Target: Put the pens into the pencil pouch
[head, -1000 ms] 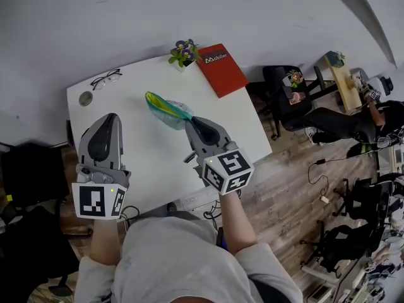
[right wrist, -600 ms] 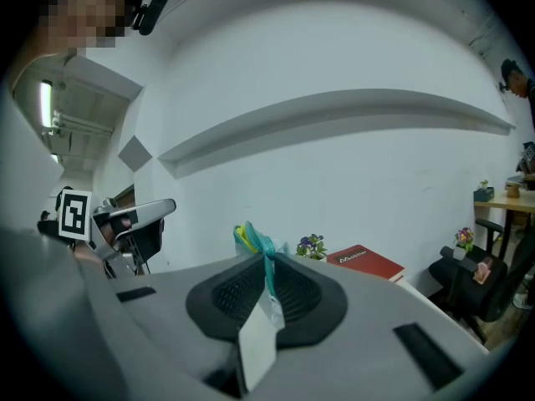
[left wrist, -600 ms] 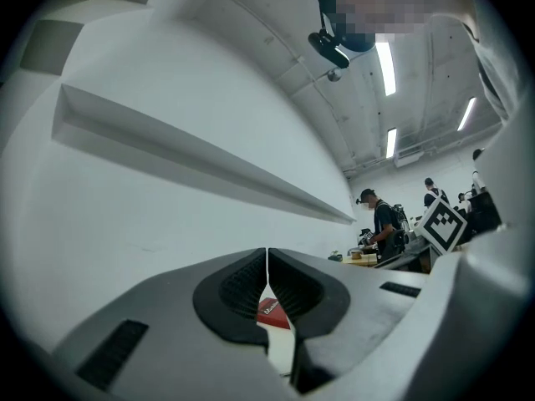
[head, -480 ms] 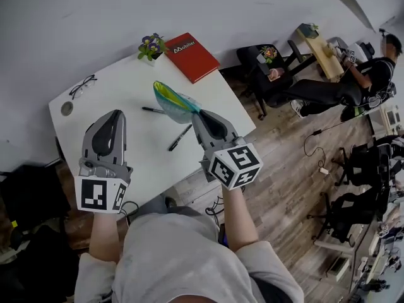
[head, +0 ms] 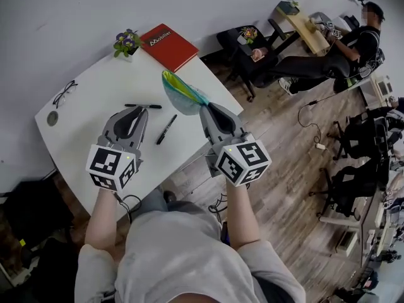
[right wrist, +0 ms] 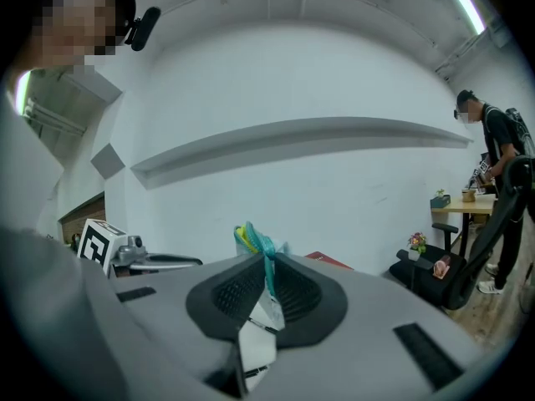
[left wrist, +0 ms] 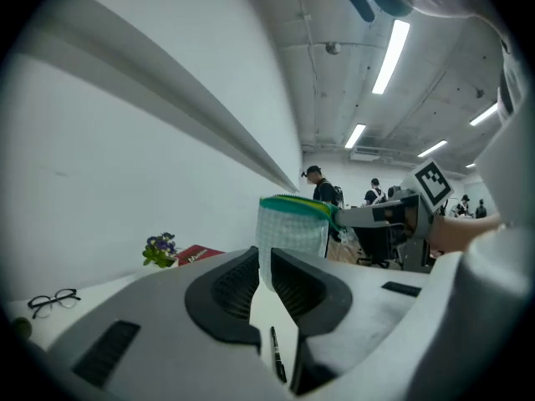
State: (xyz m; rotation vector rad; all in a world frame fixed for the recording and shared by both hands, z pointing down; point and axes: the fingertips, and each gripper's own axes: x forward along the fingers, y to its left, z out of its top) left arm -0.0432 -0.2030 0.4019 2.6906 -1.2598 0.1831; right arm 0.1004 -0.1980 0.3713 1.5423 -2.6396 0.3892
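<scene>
Two black pens lie on the white table (head: 95, 84): one pen (head: 142, 106) lies crosswise, the other pen (head: 166, 129) lies slantwise near the front edge. My right gripper (head: 206, 108) is shut on the lower end of a green and teal pencil pouch (head: 182, 93), held up above the table's right side. In the right gripper view the pouch (right wrist: 255, 241) rises from between the pads. My left gripper (head: 137, 108) is shut and holds nothing, its tips just short of the crosswise pen. In the left gripper view a pen (left wrist: 276, 353) shows below the jaws, with the pouch (left wrist: 292, 228) beyond.
At the table's far end sit a red book (head: 169, 46) and a small flower pot (head: 125, 41). Glasses (head: 64, 93) and a small round disc (head: 52, 118) lie at the left. Chairs (head: 243, 49) and seated people are on the wooden floor to the right.
My left gripper has moved forward and right, up to the crosswise pen. The right gripper still holds the pouch above the table. The head view has swung, so the table sits further left.
</scene>
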